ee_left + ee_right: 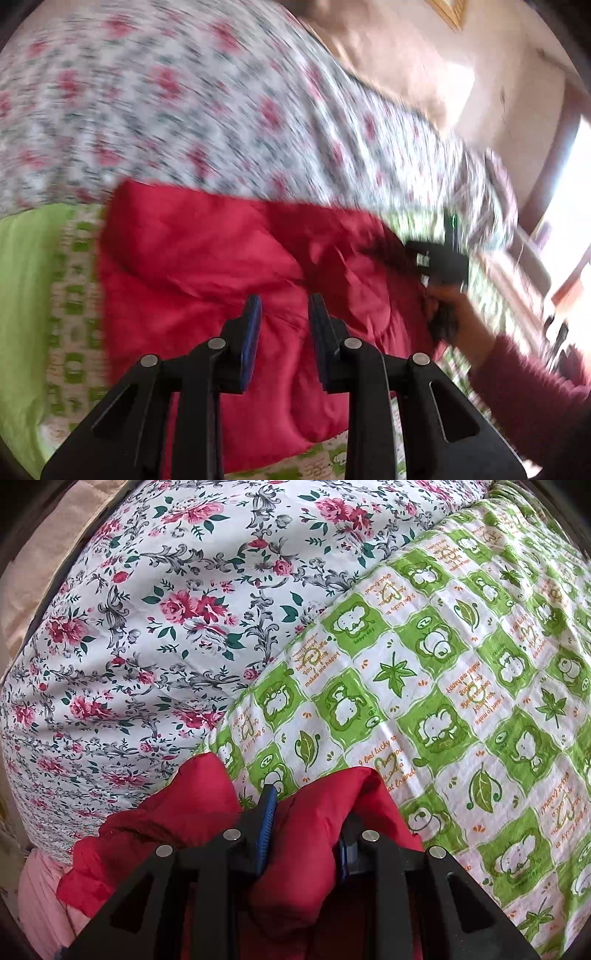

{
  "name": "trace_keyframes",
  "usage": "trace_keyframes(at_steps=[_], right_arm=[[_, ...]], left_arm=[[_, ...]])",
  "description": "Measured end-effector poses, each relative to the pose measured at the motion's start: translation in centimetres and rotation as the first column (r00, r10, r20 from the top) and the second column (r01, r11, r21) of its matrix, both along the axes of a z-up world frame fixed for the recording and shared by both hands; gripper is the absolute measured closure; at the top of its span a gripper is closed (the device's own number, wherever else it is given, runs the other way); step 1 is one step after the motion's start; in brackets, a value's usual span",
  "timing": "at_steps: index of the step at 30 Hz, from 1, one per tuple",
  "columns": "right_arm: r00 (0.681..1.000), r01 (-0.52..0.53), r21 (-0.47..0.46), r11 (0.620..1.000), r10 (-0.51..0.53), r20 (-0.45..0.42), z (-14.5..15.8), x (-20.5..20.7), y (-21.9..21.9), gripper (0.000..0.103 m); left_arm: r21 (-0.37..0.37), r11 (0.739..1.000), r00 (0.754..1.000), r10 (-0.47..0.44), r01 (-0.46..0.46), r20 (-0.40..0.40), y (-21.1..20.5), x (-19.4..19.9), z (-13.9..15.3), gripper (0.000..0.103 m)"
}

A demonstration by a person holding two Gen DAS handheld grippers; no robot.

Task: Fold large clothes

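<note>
A: Left gripper point(284, 306)?
B: Released, nothing between the blue pads point(252, 332). Hovering above the red padded garment point(207, 280), not touching as far as visible. Blurry view.

A: Right gripper point(306, 823)?
B: Clenched on a bunched fold of the red garment point(295, 834), cloth bulging between and around the fingers. Seen from the left wrist view at the garment's far right edge point(439, 262), held by a hand point(458, 314) in a maroon sleeve point(528, 402).

A: Garment location?
B: Spread on the green-checked cartoon sheet point(461, 686), beside the floral quilt point(155, 620).
</note>
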State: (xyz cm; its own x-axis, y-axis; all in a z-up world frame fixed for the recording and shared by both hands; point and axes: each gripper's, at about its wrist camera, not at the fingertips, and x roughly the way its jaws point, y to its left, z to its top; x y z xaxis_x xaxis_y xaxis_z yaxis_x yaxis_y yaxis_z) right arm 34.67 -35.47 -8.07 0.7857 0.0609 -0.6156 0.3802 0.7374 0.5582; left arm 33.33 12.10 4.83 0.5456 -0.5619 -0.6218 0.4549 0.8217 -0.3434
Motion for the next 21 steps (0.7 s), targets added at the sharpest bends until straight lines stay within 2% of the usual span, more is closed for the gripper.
trace_keyframes(at_steps=[3,5,7,10,12,15,18,20,21], right_arm=[[1.0,-0.007,-0.013,1.0,0.007,-0.007,0.6,0.6,0.2,0.074],[1.0,-0.023,-0.053,0.998,0.023,-0.011,1.6,0.9,0.7,0.072],[0.999,-0.047,-0.094,0.994,0.046,-0.01,2.7,0.8,1.3,0.07],[0.997,-0.068,-0.072,0.995,0.069,0.021,4.5,-0.2,1.2,0.063],[0.995,-0.074,-0.036,0.997,0.077,0.067,5.8,-1.4,0.7,0.055],[0.988,-0.08,-0.037,0.996,0.084,0.129,7.7,-3.5,0.6,0.046],[0.976,-0.088,-0.138,0.986,0.113,0.185,9.7,-6.2,2.1,0.042],[0.962,-0.154,-0.198,0.968,0.192,0.193,10.2,-7.0,3.8,0.042],[0.954,-0.209,-0.236,0.949,0.251,0.164,10.2,-6.8,5.2,0.042]], left_arm=[[0.075,0.997,0.998,-0.009,0.014,-0.067,-4.5,1.4,-2.6,0.08],[0.111,0.993,0.995,-0.019,0.029,-0.094,-6.7,2.4,-4.1,0.08],[0.173,0.985,0.993,0.013,0.008,-0.118,-8.2,3.6,-5.9,0.08],[0.169,0.985,0.989,0.05,-0.026,-0.142,-8.1,5.1,-7.4,0.08],[0.158,0.987,0.985,0.066,-0.04,-0.161,-8.1,5.9,-7.5,0.08],[0.168,0.984,0.985,0.078,-0.052,-0.154,-8.3,6.3,-7.5,0.08],[0.172,0.984,0.985,0.082,-0.055,-0.153,-8.5,6.3,-7.7,0.08],[0.171,0.984,0.984,0.086,-0.059,-0.155,-8.5,6.2,-7.8,0.08],[0.173,0.983,0.984,0.087,-0.059,-0.157,-8.6,6.2,-7.8,0.08]])
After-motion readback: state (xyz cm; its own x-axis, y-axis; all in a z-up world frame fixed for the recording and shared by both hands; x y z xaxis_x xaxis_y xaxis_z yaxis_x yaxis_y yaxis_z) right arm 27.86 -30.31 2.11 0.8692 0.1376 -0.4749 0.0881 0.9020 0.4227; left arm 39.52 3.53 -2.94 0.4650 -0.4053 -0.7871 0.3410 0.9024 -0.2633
